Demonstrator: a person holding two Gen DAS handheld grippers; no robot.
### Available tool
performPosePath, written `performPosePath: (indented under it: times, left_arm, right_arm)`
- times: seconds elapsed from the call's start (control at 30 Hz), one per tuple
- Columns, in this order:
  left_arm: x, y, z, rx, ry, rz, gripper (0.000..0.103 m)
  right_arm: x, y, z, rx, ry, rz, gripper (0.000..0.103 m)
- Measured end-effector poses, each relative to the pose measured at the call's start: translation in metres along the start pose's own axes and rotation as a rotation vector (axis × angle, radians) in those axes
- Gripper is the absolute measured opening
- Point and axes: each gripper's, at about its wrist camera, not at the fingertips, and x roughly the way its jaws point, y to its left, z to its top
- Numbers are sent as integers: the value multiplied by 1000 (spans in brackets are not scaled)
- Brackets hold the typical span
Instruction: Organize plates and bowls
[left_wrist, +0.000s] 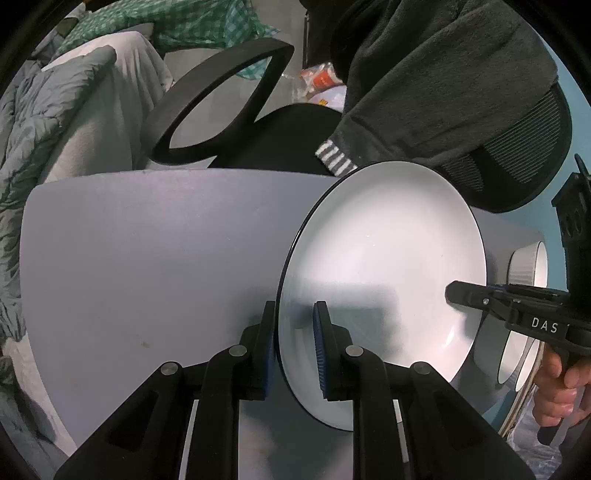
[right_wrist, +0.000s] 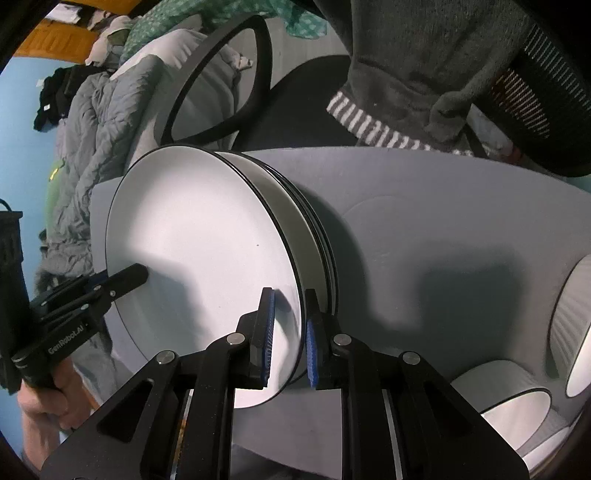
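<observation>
Biggest thing here is the grey tabletop (left_wrist: 147, 240), matte, filling the space ahead of both sets of jaws. Behind its far edge there's a black office chair (left_wrist: 229, 107) with a dark fleece garment (left_wrist: 443, 74) draped over its mesh back.

Then the plate (left_wrist: 384, 280): large, round, glossy white with a thin black line around the rim, shallow, with light reflecting off the middle. It's held by both grippers at once, on opposite edges. The left gripper (left_wrist: 294, 339) has the near rim sitting between its blue-padded jaws, which are narrowed around it; the outer pad looks right against the underside, but I can't quite tell if the inner pad is pressing on the face. The right gripper (right_wrist: 288, 332) has its jaws closed in on the opposite rim the same way, one pad over the white face, one behind the edge.

In the right wrist view the plate sits on top of a plate stack (right_wrist: 314, 236), same white with black rims, directly ahead of the right jaws. I can't tell whether it's fully resting on them or just above.

Smaller stuff: two ribbed white bowls with dark rims off to the right of the right jaws, one bowl (right_wrist: 506, 402) close by, another bowl (right_wrist: 576, 325) at the frame edge. In the left wrist view one ribbed bowl (left_wrist: 524, 266) peeks out just beyond the plate.
</observation>
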Motion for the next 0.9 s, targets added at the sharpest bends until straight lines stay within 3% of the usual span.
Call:
performPosePath:
  times: [0.27, 0.43, 0.6, 0.77, 0.9]
  left_arm:
    - [13, -1, 4, 3, 40, 19, 20]
    - [15, -4, 5, 9, 40, 29, 21]
    - [14, -10, 4, 11, 29, 44, 30]
    - [12, -13, -2, 21, 14, 55, 47]
    - [10, -15, -4, 27, 6, 67, 48]
  right_arm:
    - [0, 1, 1, 5, 19, -47, 16]
    - [1, 1, 5, 44, 50, -22, 34]
    - [1, 11, 5, 32, 55, -77, 40]
    - [0, 12, 5, 67, 54, -83, 48]
    - [-1, 16, 6, 98, 77, -107, 54]
